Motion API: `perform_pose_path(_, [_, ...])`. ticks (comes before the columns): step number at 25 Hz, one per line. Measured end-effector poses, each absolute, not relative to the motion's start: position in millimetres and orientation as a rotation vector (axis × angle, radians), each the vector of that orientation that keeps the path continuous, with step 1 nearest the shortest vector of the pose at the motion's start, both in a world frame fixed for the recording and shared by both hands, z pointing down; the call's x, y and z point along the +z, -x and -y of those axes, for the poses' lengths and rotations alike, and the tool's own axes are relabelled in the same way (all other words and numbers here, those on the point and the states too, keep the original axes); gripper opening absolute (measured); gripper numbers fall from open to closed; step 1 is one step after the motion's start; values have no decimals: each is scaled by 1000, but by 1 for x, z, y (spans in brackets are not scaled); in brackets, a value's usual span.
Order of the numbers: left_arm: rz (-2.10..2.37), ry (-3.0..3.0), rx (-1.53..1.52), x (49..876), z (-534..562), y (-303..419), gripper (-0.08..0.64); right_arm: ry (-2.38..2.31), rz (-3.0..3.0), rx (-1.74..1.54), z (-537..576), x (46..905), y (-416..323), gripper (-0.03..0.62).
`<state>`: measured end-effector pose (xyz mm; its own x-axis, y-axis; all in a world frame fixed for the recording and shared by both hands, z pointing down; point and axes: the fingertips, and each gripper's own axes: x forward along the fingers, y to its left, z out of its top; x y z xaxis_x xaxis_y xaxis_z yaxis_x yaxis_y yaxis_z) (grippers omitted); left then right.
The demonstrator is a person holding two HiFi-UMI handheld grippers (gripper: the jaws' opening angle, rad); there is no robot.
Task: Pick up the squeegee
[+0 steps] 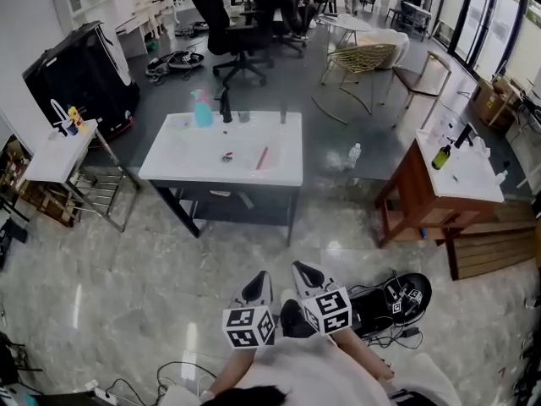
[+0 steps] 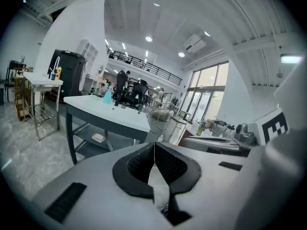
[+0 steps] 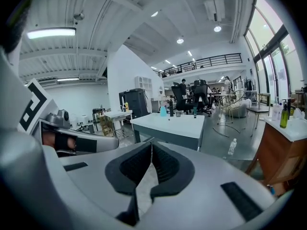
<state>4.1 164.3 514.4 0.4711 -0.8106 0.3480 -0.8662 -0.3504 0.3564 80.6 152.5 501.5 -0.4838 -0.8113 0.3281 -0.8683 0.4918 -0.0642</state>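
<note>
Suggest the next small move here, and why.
Probably walk closer to the white table: left gripper and right gripper are both shut, empty and far short of it, and the pink bar on it, likely the squeegee, looks beyond reach.

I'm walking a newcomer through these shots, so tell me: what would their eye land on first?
Most likely the white table in the middle of the floor in the head view, with a blue spray bottle at its far edge. Next come the left gripper and right gripper at the bottom of that view, side by side with their black-and-white marker cubes, both shut on nothing.
</note>
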Motion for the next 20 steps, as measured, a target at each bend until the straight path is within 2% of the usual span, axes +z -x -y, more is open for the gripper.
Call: perform_pose_path(20, [1493,-2166,161,511,-2,-39,26,-1278,2522,298,13,510,-111,29])
